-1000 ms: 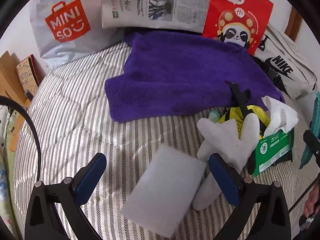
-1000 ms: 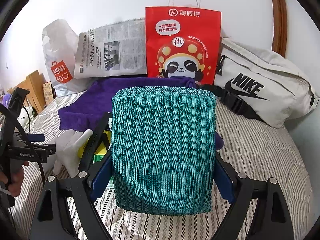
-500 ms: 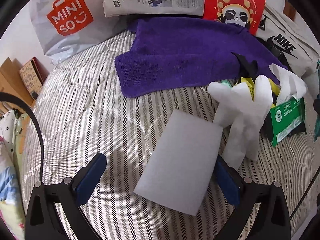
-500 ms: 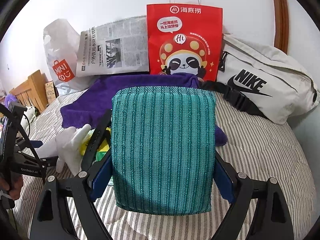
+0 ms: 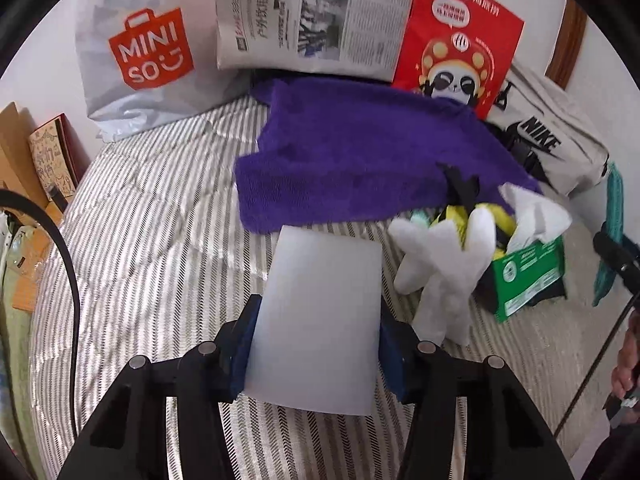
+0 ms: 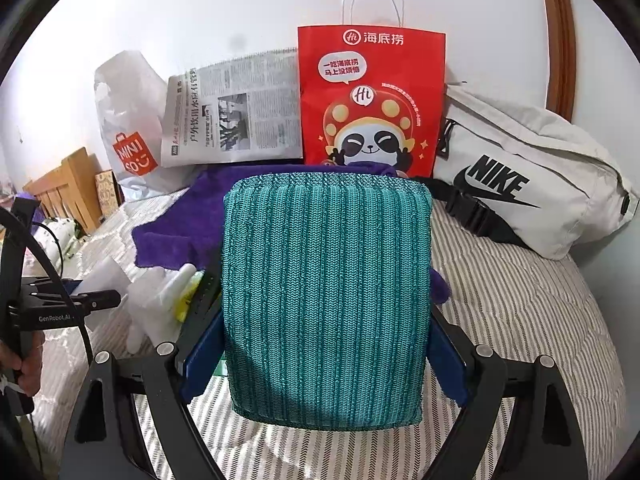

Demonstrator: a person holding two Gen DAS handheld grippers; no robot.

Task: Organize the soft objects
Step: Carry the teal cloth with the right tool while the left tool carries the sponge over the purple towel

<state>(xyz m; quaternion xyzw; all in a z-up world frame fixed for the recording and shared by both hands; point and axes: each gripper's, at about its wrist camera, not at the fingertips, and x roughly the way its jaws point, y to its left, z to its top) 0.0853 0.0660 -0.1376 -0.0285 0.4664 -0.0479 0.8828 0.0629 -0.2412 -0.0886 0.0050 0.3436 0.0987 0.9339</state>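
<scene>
My left gripper (image 5: 316,344) is shut on a white foam sponge block (image 5: 320,312), its blue pads pressed on both sides, just above the striped bed (image 5: 152,240). My right gripper (image 6: 326,356) is shut on a teal knitted sponge pad (image 6: 326,296) and holds it upright above the bed. A purple towel (image 5: 360,160) lies spread behind the white sponge. A white plush toy (image 5: 440,276) lies to its right, against a yellow and black item (image 5: 456,212) and a green tissue pack (image 5: 528,272).
Against the wall stand a Miniso bag (image 5: 148,60), a newspaper (image 5: 312,20), a red panda paper bag (image 6: 372,96) and a white Nike bag (image 6: 528,184). A wooden bed frame (image 6: 64,192) is at the left. The left gripper also shows in the right wrist view (image 6: 64,304).
My left gripper went from open around the white sponge to shut on it, and its view tilted up toward the wall. The right gripper kept holding the teal pad.
</scene>
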